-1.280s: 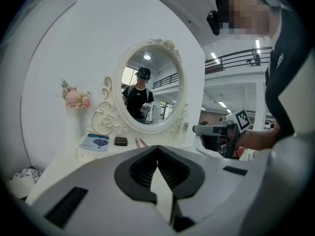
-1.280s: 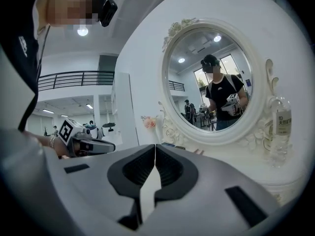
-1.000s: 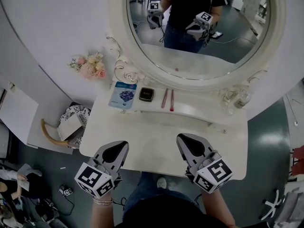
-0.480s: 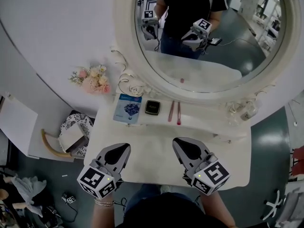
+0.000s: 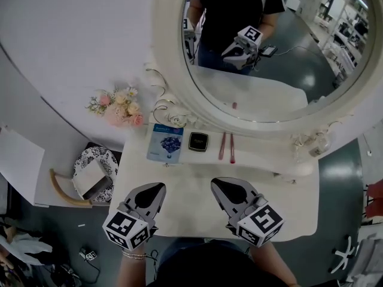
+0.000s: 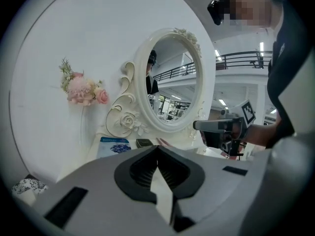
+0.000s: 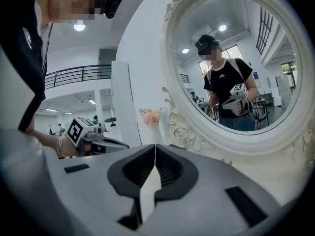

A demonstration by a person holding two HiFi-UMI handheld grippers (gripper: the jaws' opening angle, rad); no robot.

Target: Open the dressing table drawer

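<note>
We hold both grippers low over the near part of the white worktop (image 5: pixel 188 205), side by side and well apart, both pointing toward the mirror (image 5: pixel 170 94). The left gripper (image 5: pixel 159 186) has its jaws shut, the tips meeting with nothing between them. The right gripper (image 5: pixel 215 181) is the same: jaws together at the tips and empty. Neither touches anything on the worktop that we can see.

The drawer itself shows in no view. The front of the table lies below the worktop's near edge, hidden from the head camera by our own body and arms, and both gripper views look over the worktop toward the mirror.

At the back of the worktop, just under the mirror's ornate white frame, a blue packet (image 5: pixel 166 143) lies flat at the left. A small black compact (image 5: pixel 198 141) sits just beside it. Two thin pink sticks (image 5: pixel 226 146) lie side by side to the right of the compact. All are well ahead of the jaws.

A bunch of pink and cream flowers (image 5: pixel 119 106) hangs on the wall (image 5: pixel 72 34) left of the mirror. In the glass we see ourselves reflected, in a dark shirt, with both grippers raised in front.
</note>
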